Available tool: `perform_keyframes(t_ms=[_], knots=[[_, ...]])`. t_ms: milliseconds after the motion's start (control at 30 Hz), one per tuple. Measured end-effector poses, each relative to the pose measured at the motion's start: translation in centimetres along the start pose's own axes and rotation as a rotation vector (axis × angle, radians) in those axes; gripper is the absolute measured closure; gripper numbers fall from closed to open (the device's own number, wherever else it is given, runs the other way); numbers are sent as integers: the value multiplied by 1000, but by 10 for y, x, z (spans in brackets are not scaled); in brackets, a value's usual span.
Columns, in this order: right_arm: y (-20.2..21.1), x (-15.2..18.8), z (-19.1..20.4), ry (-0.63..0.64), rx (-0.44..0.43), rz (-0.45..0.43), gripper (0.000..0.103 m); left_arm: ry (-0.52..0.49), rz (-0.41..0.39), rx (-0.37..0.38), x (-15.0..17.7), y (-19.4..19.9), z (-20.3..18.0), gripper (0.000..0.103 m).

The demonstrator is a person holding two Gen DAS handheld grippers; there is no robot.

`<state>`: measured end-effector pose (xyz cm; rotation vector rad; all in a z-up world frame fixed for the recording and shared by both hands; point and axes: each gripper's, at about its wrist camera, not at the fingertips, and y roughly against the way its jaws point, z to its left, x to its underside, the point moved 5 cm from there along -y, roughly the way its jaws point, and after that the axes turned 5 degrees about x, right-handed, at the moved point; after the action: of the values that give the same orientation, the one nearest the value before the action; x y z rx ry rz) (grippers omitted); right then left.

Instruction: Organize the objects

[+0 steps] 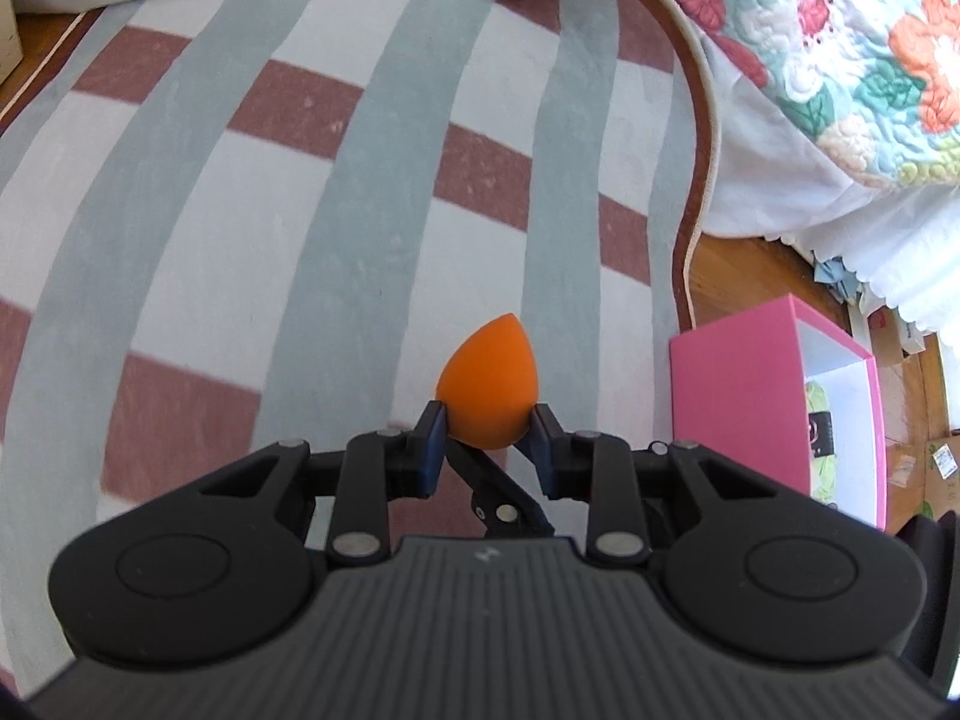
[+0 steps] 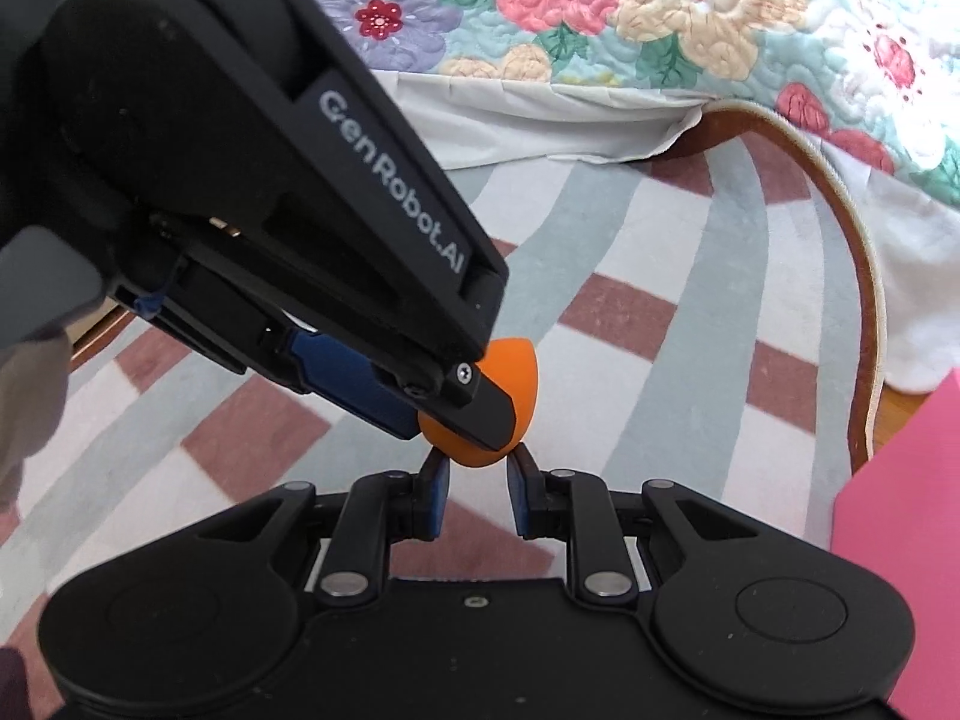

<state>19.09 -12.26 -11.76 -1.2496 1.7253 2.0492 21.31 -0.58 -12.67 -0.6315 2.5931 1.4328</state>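
Note:
An orange egg-shaped sponge (image 1: 486,390) sits between the pads of my left gripper (image 1: 489,420), which is shut on it above the striped rug. In the right wrist view the same sponge (image 2: 510,375) is held by the left gripper's fingers (image 2: 480,408), which come in from the upper left. My right gripper (image 2: 477,468) is just below the sponge's rounded end, its pads a little apart on either side of it, not clearly pressing it. A pink box (image 1: 738,414) with a white inside stands open to the right.
A rug (image 1: 300,180) with grey, white and brown stripes covers the floor. A bed with a floral quilt (image 1: 840,30) and white skirt lies beyond it on the right. Wooden floor (image 1: 744,276) and small cartons (image 1: 936,468) lie past the pink box (image 2: 900,540).

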Motion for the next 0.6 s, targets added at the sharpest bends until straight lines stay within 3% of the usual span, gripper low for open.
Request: perform_keyframes(t_ms=[600], knots=[[55,37,11,-31,-33,43,78,-14,16,-79,79,26,-26,75]])
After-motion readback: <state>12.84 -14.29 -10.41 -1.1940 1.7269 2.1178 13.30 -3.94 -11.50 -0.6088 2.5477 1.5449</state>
